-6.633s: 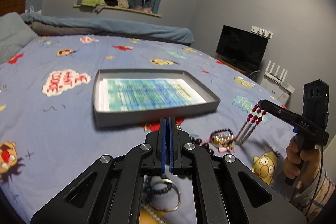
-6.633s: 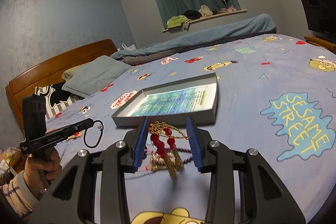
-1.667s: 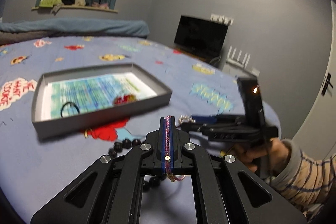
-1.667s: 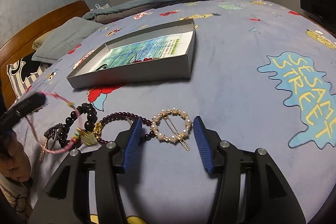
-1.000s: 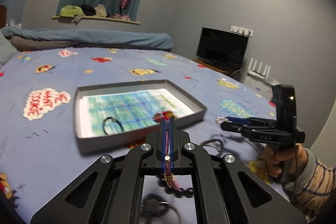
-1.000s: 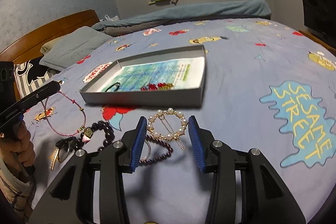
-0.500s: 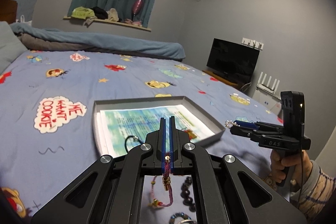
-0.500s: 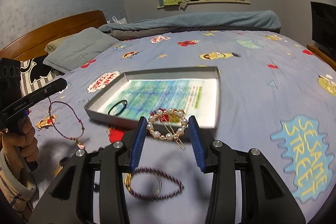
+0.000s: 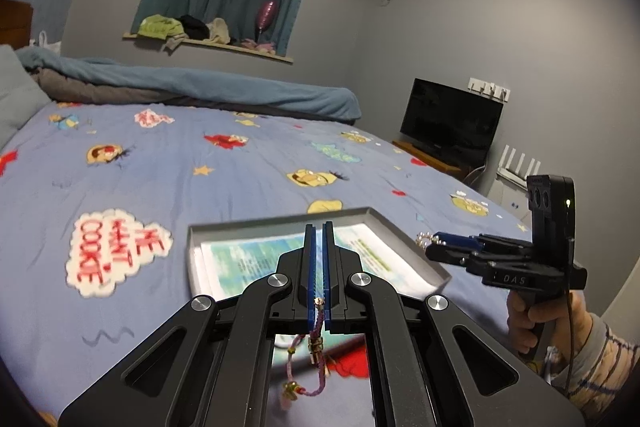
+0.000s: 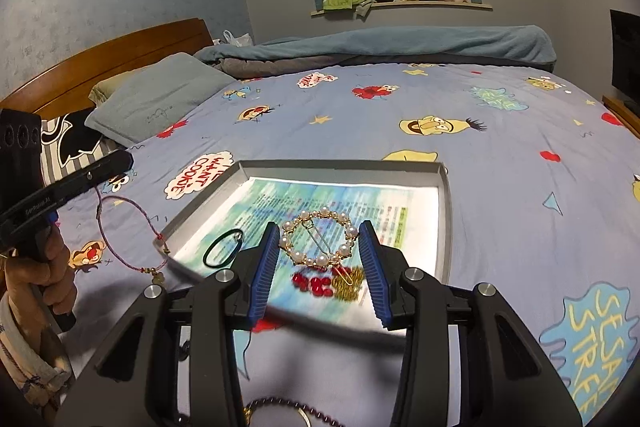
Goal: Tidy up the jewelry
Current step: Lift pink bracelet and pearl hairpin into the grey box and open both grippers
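Observation:
My left gripper (image 9: 319, 227) is shut on a pink-purple braided cord bracelet (image 9: 317, 347), which hangs in a loop below the pads. In the right wrist view that left gripper (image 10: 120, 161) shows at the left, and the bracelet (image 10: 128, 239) dangles beside the tray's left wall. My right gripper (image 10: 320, 225) is shut on a round pearl hair clip (image 10: 320, 259), held above the near part of the grey tray (image 10: 444, 219). On the tray's printed paper lie a black hair tie (image 10: 222, 247) and a red bead piece with gold fringe (image 10: 316, 285). The left wrist view shows the tray (image 9: 280, 221) straight ahead.
A dark purple bead bracelet (image 10: 280, 407) lies on the cartoon bedsheet under my right gripper. A grey pillow (image 10: 160, 95) and a wooden headboard (image 10: 100, 55) stand at the far left. A rolled blue blanket (image 10: 400, 43) lines the far edge. A TV (image 9: 452, 123) stands on the right.
Both grippers have risen and moved forward from the jewelry pile toward the tray. The hair clip now hangs over the tray's near part. Both grips are unchanged.

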